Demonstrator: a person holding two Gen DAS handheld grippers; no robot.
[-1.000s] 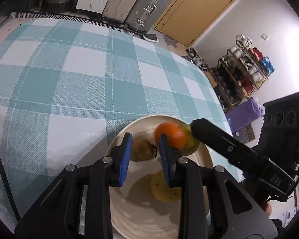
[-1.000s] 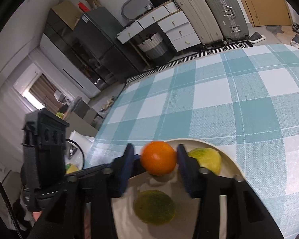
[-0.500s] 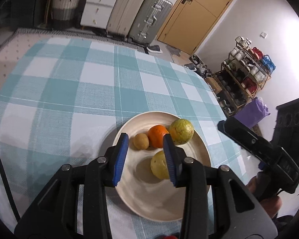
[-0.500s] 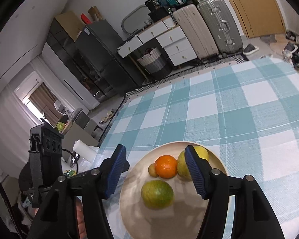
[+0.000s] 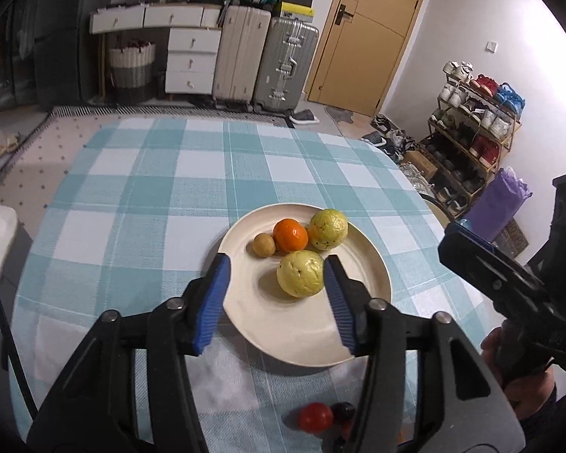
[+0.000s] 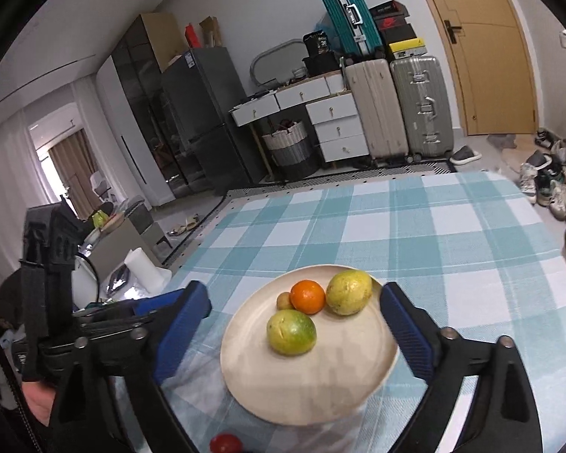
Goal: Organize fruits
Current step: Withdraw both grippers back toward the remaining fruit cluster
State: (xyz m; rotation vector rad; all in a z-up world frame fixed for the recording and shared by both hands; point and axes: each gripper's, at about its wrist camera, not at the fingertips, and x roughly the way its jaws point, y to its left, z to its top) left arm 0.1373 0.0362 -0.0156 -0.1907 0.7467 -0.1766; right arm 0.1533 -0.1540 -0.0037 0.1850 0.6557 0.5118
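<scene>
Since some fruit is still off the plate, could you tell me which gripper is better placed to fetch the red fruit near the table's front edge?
Probably the left gripper: the red fruit lies just beneath its open, empty jaws, beside a dark fruit. The right gripper, also open, sees it only at its view's bottom edge.

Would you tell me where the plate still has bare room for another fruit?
The plate is bare across its near half, in front of the yellow-green fruit. Its far side is crowded: orange, small brown fruit, second yellow fruit.
</scene>
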